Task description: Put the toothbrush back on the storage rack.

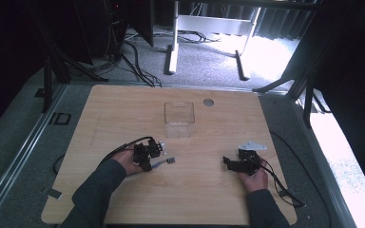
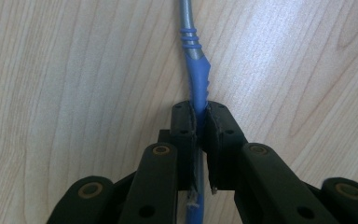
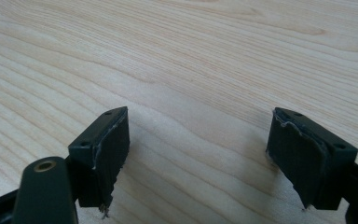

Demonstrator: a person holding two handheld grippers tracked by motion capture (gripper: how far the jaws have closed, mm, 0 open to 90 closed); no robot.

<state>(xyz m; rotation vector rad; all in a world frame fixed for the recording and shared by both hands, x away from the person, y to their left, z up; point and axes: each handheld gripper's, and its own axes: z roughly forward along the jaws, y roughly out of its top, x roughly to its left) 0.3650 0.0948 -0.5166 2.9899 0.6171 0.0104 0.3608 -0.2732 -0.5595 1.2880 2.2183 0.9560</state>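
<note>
A slim tool with a blue grip point(image 2: 196, 79) and a silver metal shaft lies flat on the wooden table point(image 2: 74, 70). My left gripper point(image 2: 199, 112) is shut on the blue grip, both pads pressed against its sides. In the high view the left gripper point(image 1: 152, 163) sits at the near left of the table, and the tool point(image 1: 165, 162) sticks out to its right. My right gripper point(image 3: 198, 135) stands open just above bare wood with nothing between its pads. In the high view the right gripper point(image 1: 226, 162) is at the near right, pointing left.
A clear plastic box point(image 1: 179, 118) stands upright at the middle of the table, beyond both grippers. A grey round cap point(image 1: 208, 102) is set in the tabletop behind it. Cables trail from both grippers. The table point(image 1: 123, 109) ends close behind the person's forearms.
</note>
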